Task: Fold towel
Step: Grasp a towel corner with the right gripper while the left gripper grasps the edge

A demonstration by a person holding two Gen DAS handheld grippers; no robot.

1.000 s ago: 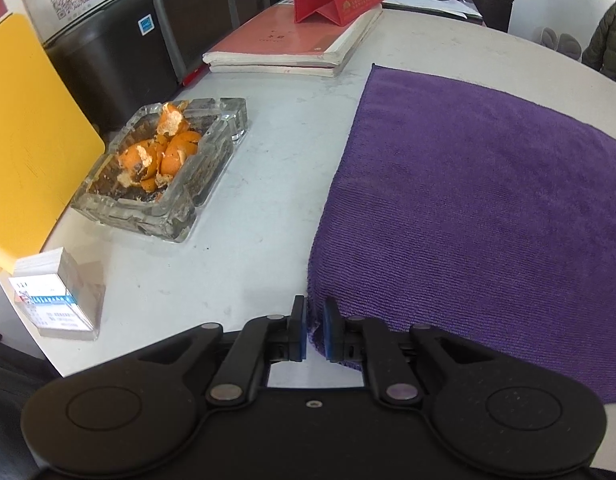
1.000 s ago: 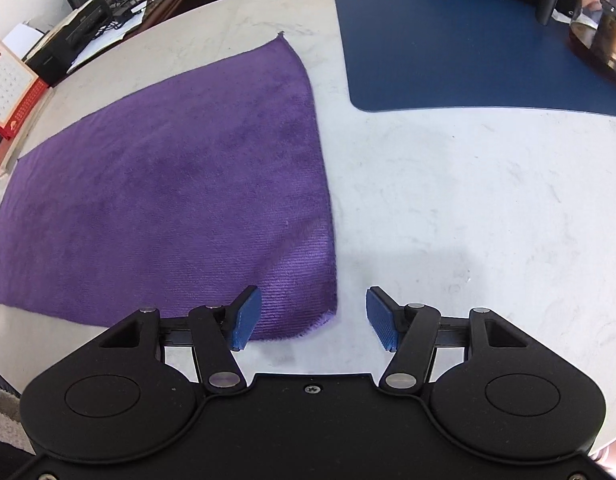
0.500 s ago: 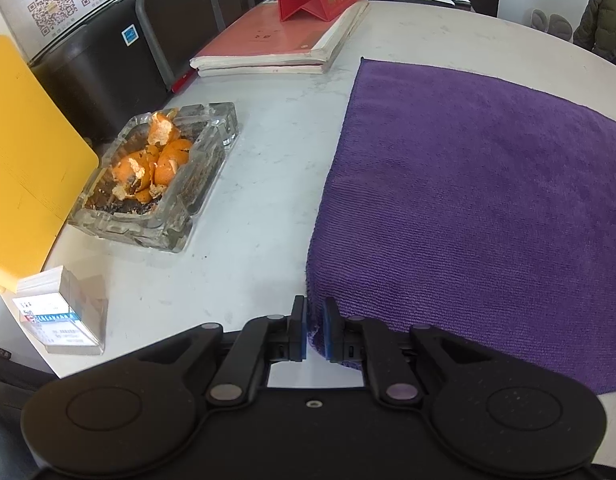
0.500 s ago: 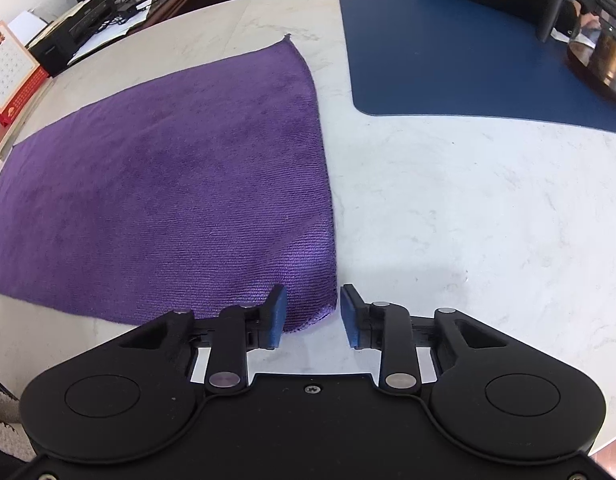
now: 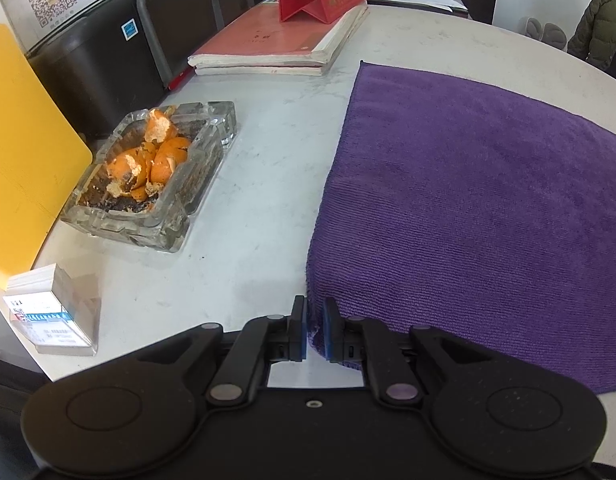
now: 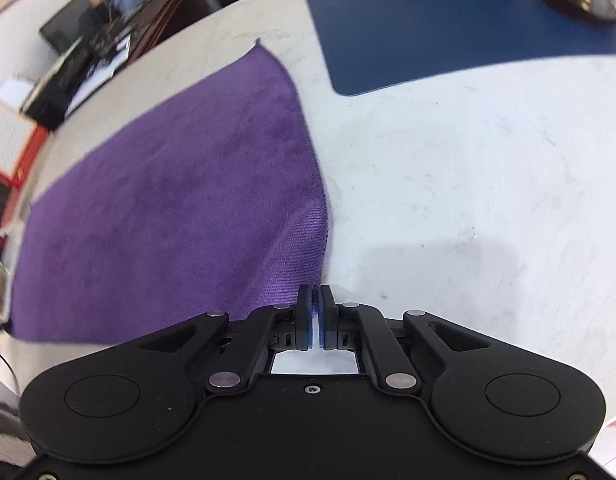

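A purple towel (image 5: 480,200) lies spread flat on the white marble table (image 5: 252,216). My left gripper (image 5: 315,312) is shut on the towel's near left corner, cloth pinched between its blue pads. In the right wrist view the same purple towel (image 6: 180,216) stretches away to the left. My right gripper (image 6: 316,300) is shut on the towel's near right corner, and the cloth rises in a small ridge toward the pads.
A glass ashtray (image 5: 148,184) with orange peel sits left of the towel, with a small card box (image 5: 52,312) nearer. Red books (image 5: 276,44) and a calendar lie at the back. A blue mat (image 6: 448,16) lies beyond the towel's right side.
My right gripper has shut onto the towel's near right corner, and the cloth there has lifted slightly. The left gripper has kept its grip on the left corner.
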